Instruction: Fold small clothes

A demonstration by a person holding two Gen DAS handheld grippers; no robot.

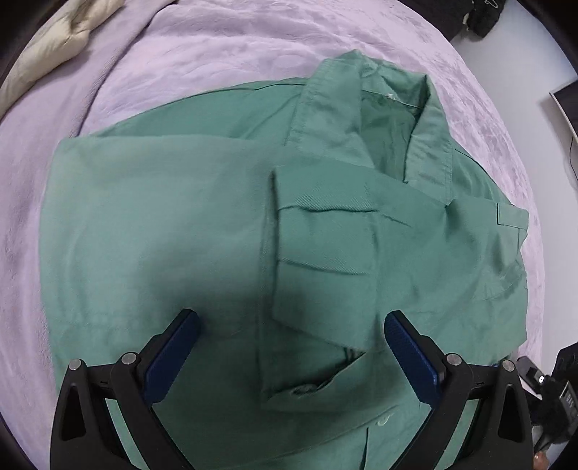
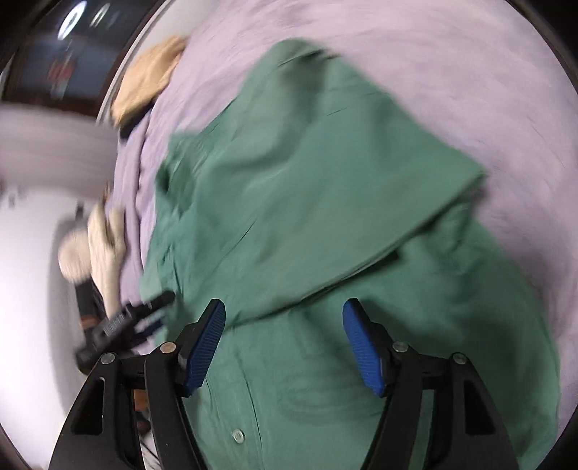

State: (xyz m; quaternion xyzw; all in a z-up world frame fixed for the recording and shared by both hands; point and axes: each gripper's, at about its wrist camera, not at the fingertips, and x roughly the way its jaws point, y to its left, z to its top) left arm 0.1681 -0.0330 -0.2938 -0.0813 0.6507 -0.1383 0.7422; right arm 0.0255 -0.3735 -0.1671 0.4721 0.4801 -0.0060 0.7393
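Note:
A green collared shirt [image 1: 216, 217] lies on a lilac blanket [image 1: 216, 47], its sides folded in and a sleeve with a cuff [image 1: 310, 387] laid across the middle. The collar [image 1: 379, 119] is at the far side. My left gripper [image 1: 289, 321] is open and empty, hovering just above the folded sleeve. The right wrist view is blurred: the same shirt [image 2: 307, 188] fills it, with a button [image 2: 237, 435] near the bottom. My right gripper [image 2: 283, 311] is open and empty above the shirt's lower part. The other gripper [image 2: 119, 325] shows at the left.
A cream cloth [image 1: 61, 39] lies at the blanket's far left corner. It also shows in the right wrist view [image 2: 151, 76]. Dark items [image 1: 480, 14] sit beyond the bed at top right. The lilac blanket [image 2: 433, 72] surrounds the shirt.

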